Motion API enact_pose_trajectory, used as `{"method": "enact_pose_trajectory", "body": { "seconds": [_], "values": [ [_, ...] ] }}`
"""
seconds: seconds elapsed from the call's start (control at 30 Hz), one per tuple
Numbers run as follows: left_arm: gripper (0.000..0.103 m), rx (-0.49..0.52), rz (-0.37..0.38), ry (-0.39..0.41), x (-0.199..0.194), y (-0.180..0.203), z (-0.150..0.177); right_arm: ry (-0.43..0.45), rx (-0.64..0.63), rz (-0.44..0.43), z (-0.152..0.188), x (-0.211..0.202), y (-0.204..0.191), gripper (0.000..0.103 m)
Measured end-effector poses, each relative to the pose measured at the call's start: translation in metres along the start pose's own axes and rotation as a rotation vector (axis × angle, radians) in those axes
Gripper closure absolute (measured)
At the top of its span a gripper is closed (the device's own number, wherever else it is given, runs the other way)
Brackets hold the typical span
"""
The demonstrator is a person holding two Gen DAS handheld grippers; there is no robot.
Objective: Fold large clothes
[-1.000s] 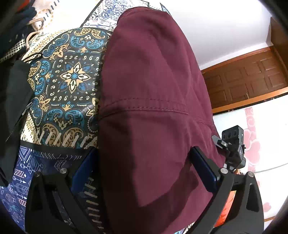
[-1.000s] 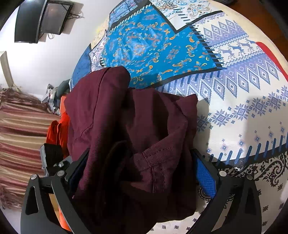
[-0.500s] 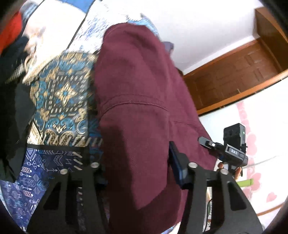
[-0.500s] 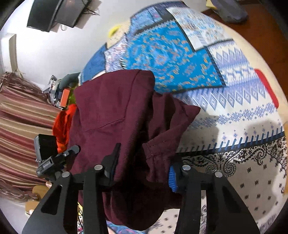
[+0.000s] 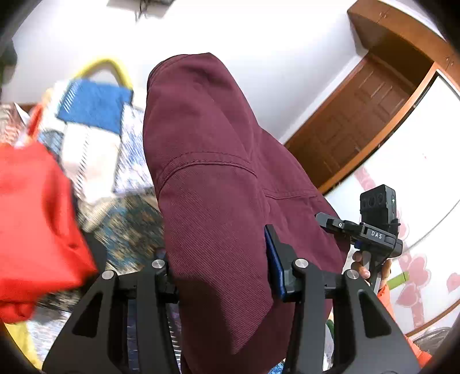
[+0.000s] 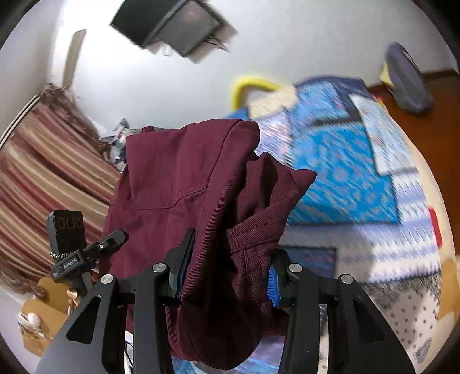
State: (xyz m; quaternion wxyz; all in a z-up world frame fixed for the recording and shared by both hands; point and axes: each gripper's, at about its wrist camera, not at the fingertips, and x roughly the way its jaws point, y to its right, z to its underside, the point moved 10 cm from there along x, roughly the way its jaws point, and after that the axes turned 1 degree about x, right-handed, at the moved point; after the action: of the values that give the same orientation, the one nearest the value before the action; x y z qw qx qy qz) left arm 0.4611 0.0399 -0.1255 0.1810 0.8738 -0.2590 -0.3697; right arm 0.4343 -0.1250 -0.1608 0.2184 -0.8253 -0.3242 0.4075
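Observation:
A folded maroon garment [image 5: 218,184] of thick twill is held up off the patterned bedspread [image 5: 95,120]. My left gripper [image 5: 218,270] is shut on its near edge, fabric bunched between the fingers. In the right wrist view the same maroon garment [image 6: 184,184] hangs folded, and my right gripper [image 6: 230,267] is shut on a thick folded hem. The other gripper's handle shows in each view: the right one [image 5: 376,230] at the garment's right, the left one [image 6: 72,253] at its left.
A red cloth [image 5: 34,218] lies at the left on the bed. The blue patterned bedspread [image 6: 359,172] spreads to the right. A yellow frame [image 6: 247,86] stands at the bed's far end. A wooden door [image 5: 359,120], a striped curtain [image 6: 51,172] and a wall monitor [image 6: 172,23] surround it.
Both grippers went from open to shut on the maroon garment and lifted it off the bed. The views tilted upward toward the wall.

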Motion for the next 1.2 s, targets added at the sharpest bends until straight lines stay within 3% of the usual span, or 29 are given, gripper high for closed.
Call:
{"method": "enact_pose_trajectory", "body": {
  "seconds": [0.23,0.5,0.67,0.77,0.9,1.07,1.2],
  "values": [
    [0.058,0.008,-0.074,0.1,-0.088,-0.042,-0.038,-0.002,-0.068,-0.081,-0.018,0.051,-0.08,0.065],
    [0.058,-0.058,-0.189,0.147,-0.156,-0.148,-0.048,-0.089,-0.09,-0.155,-0.01,0.157,-0.145,0.065],
    [0.058,-0.146,-0.244,0.127,-0.159,-0.219,-0.036,-0.177,-0.078,-0.146,0.012,0.219,-0.153,0.065],
    [0.057,-0.23,-0.268,0.077,-0.147,-0.272,-0.02,-0.215,-0.07,-0.102,0.025,0.256,-0.143,0.065],
    [0.049,-0.293,-0.328,0.017,-0.124,-0.326,0.013,-0.243,-0.086,-0.035,0.041,0.285,-0.129,0.063],
    [0.044,-0.329,-0.334,0.037,-0.117,-0.346,0.031,-0.225,-0.133,0.018,0.044,0.294,-0.139,0.057],
    [0.039,-0.304,-0.371,0.031,-0.122,-0.336,0.031,-0.228,-0.119,0.039,0.043,0.284,-0.14,0.05]
  ]
}}
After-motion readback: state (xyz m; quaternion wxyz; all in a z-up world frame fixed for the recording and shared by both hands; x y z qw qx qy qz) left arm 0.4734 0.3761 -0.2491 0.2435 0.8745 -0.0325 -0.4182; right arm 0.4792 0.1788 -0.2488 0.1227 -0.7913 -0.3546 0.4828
